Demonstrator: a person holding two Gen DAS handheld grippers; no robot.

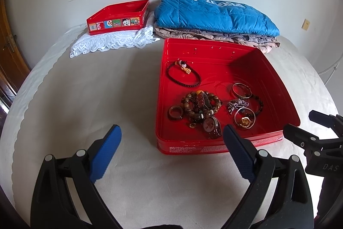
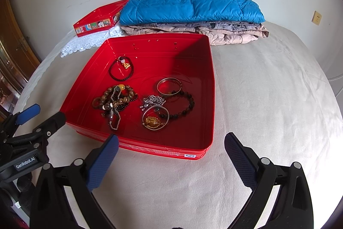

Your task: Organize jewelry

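Both grippers are held wide apart, nothing gripped: left gripper [image 1: 172,138] just off the red tin's [image 2: 210,87] near-left corner, right gripper [image 2: 171,144] squarely before its near wall. Jewelry sits inside the tin, toward the near side; the silver bangle with gold pendant [image 2: 154,118] is probably reached soonest by the right one.

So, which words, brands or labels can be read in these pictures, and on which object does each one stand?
"GenRobot.AI": on the body of the left tongs, seen from the right wrist.
"DAS": partial lettering on the body of the right tongs, seen from the left wrist.
White upside-down lettering on the blue jacket: not surely readable.
Printed labels on the front wall of the red tray: too small.
Picture strip on the red tin: no readable text.
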